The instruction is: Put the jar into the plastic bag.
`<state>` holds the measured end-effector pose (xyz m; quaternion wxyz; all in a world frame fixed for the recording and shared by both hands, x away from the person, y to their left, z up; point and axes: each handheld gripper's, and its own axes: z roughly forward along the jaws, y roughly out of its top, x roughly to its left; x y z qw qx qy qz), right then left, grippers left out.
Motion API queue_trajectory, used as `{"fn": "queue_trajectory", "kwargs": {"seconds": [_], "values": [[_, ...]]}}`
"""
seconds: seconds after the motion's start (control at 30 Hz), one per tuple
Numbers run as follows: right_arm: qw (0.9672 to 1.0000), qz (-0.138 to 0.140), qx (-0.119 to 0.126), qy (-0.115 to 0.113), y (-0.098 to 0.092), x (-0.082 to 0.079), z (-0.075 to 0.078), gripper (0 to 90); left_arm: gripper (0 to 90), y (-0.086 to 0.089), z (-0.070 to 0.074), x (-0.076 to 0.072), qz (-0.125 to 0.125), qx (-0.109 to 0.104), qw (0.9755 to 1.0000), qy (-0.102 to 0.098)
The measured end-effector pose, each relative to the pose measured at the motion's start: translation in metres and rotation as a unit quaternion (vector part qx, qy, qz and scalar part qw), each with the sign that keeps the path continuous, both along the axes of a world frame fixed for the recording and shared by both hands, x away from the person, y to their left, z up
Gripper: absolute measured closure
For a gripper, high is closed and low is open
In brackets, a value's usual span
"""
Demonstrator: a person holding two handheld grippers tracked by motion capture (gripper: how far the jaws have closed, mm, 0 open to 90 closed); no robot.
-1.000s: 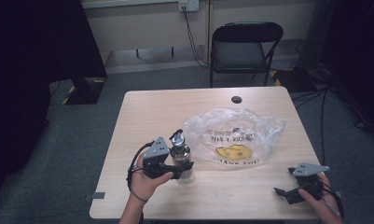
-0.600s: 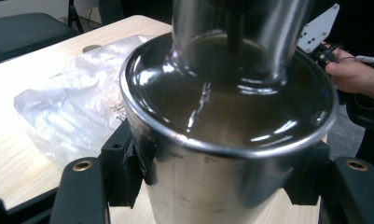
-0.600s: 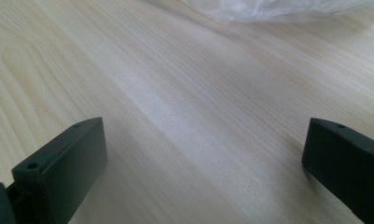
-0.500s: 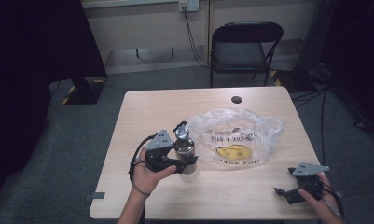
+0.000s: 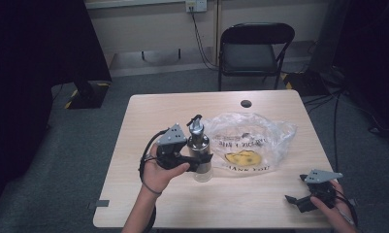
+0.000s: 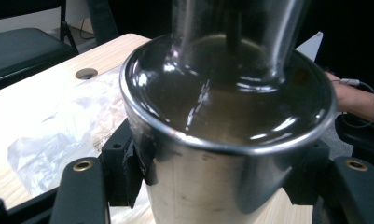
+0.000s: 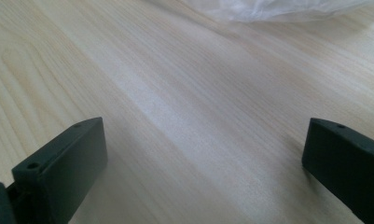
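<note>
Left gripper point(image 5: 194, 160) is clamped on the metal collar of the oil bottle point(image 5: 200, 150), 1 pad at each side, as its own view confirms point(image 6: 226, 154). The bottle stands upright, just left of the clear plastic bag point(image 5: 252, 145) on the wooden table point(image 5: 148, 116). Right gripper point(image 5: 299, 201) rests at the table's near right corner, its 2 jaws spread wide, gripping nothing.
</note>
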<state>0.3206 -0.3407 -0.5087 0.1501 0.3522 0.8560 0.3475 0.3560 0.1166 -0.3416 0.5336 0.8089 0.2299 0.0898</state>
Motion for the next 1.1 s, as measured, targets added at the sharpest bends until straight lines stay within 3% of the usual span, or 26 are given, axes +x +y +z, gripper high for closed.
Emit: {"fn": "queue_trajectory", "kwargs": {"seconds": [0.57, 1.1], "values": [[1.0000, 0.000, 0.000, 0.000, 0.000, 0.000, 0.000, 0.0, 34.7, -0.020, 0.023, 0.018, -0.011, 0.005, 0.9999, -0.007], [1.0000, -0.001, 0.000, 0.000, 0.000, 0.000, 0.000, 0.0, 34.7, -0.044, 0.028, 0.040, -0.014, 0.014, 0.9998, -0.009]]}}
